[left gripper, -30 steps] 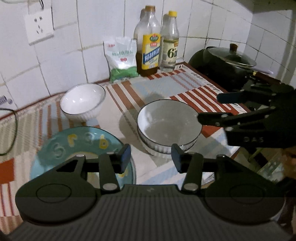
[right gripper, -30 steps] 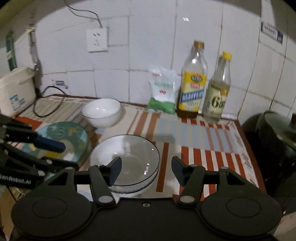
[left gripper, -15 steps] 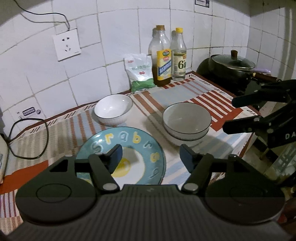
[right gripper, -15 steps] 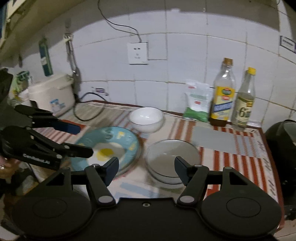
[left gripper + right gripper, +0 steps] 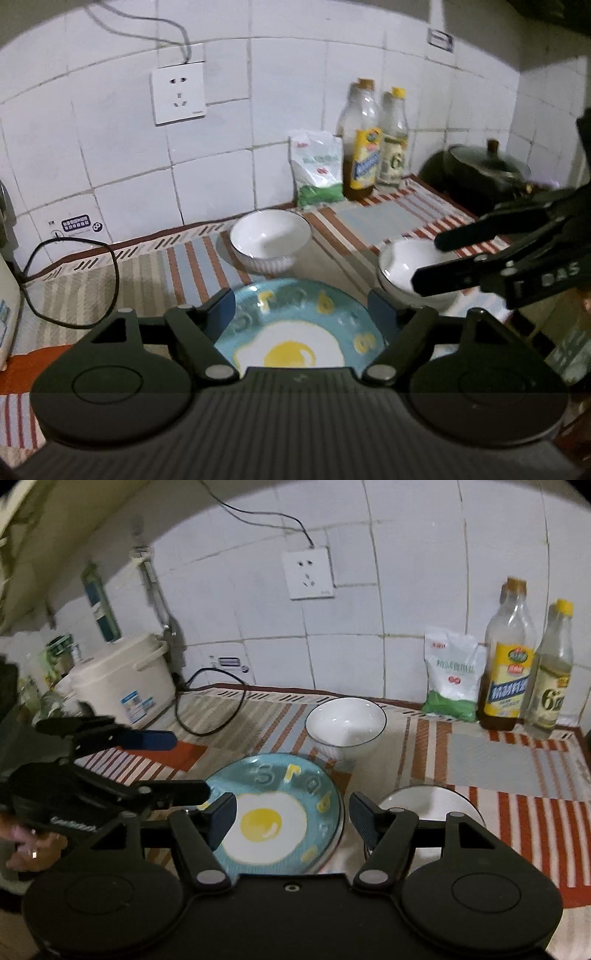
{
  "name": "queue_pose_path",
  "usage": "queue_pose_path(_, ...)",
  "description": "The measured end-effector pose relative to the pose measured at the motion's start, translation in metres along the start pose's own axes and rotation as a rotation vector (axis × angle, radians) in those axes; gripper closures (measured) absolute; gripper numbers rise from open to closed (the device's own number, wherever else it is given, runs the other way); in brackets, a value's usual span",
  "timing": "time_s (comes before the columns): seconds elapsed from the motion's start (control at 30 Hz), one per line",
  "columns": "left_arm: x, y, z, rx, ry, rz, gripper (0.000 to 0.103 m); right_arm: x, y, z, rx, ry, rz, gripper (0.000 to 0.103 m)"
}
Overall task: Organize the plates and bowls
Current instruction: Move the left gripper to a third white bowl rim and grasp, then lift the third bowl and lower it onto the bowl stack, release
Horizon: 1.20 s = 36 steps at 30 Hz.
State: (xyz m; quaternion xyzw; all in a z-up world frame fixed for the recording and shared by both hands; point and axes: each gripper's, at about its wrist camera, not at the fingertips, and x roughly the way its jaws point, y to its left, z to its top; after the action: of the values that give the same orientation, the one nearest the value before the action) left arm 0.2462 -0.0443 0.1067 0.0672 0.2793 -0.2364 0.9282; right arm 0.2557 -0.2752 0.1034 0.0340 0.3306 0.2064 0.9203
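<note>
A blue plate (image 5: 288, 350) with a fried-egg print lies on the striped mat at the counter's front. My left gripper (image 5: 302, 308) hovers over its near edge, jaws opening, nothing between them. A white bowl (image 5: 269, 236) sits behind the plate. A black-rimmed bowl (image 5: 402, 266) stands to the plate's right, partly hidden by my right gripper (image 5: 428, 264). In the right wrist view, the right gripper (image 5: 291, 808) is open and empty above the plate (image 5: 258, 823). The white bowl (image 5: 345, 722) lies beyond, the black-rimmed bowl (image 5: 428, 805) at lower right, and the left gripper (image 5: 184, 766) at left.
Two bottles (image 5: 506, 664) (image 5: 550, 679) and a salt bag (image 5: 450, 675) line the tiled back wall. A rice cooker (image 5: 118, 679) with a looped black cable (image 5: 210, 701) stands at left. A black lidded pot (image 5: 480, 173) sits at far right. A hand (image 5: 26, 845) holds the left gripper.
Both grippers have drawn back and risen from the bowls, so more of the counter shows. The left jaws have spread much wider. The bowls and plate stay on the mat.
</note>
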Motion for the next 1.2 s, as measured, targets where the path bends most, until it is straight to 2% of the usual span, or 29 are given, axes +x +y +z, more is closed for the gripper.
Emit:
queue_pose_path(0.17, 0.022, 0.033, 0.009, -0.038, -0.041, 0.043, 0.027, 0.049, -0.029, 0.028, 0.107, 0.018, 0.023, 0.031)
queue_pose_path(0.27, 0.046, 0.049, 0.014, -0.083, -0.003, 0.055, 0.027, 0.078, -0.047, 0.038, 0.178, 0.048, 0.02, 0.033)
queue_pose_path(0.33, 0.064, 0.056, 0.018, -0.108, 0.014, 0.064, 0.027, 0.095, -0.055, 0.041, 0.211, 0.064, -0.005, 0.039)
queue_pose_path(0.53, 0.126, 0.084, 0.026, -0.267, 0.071, 0.004, 0.029, 0.14, -0.073, 0.047, 0.264, 0.113, -0.027, 0.048)
queue_pose_path(0.67, 0.163, 0.095, 0.029, -0.333, 0.104, -0.008, 0.033, 0.162, -0.074, 0.047, 0.226, 0.123, -0.17, 0.051)
queue_pose_path(0.7, 0.17, 0.096, 0.029, -0.342, 0.114, -0.013, 0.034, 0.167, -0.076, 0.047, 0.225, 0.123, -0.173, 0.051)
queue_pose_path(0.9, 0.202, 0.105, 0.026, -0.396, 0.163, -0.03, 0.045, 0.187, -0.093, 0.045, 0.329, 0.166, -0.1, 0.053)
queue_pose_path(1.0, 0.213, 0.105, 0.024, -0.389, 0.187, -0.005, 0.051, 0.194, -0.097, 0.044, 0.387, 0.176, -0.052, 0.056)
queue_pose_path(1.03, 0.216, 0.104, 0.023, -0.383, 0.194, -0.001, 0.055, 0.197, -0.1, 0.043, 0.405, 0.183, -0.036, 0.056)
queue_pose_path(1.07, 0.219, 0.104, 0.022, -0.382, 0.197, -0.009, 0.063, 0.201, -0.101, 0.042, 0.415, 0.191, -0.025, 0.059)
queue_pose_path(1.13, 0.223, 0.105, 0.019, -0.391, 0.203, -0.03, 0.071, 0.206, -0.102, 0.04, 0.432, 0.202, -0.012, 0.069)
queue_pose_path(1.2, 0.223, 0.104, 0.018, -0.389, 0.195, -0.051, 0.08, 0.207, -0.104, 0.04, 0.453, 0.198, 0.004, 0.07)
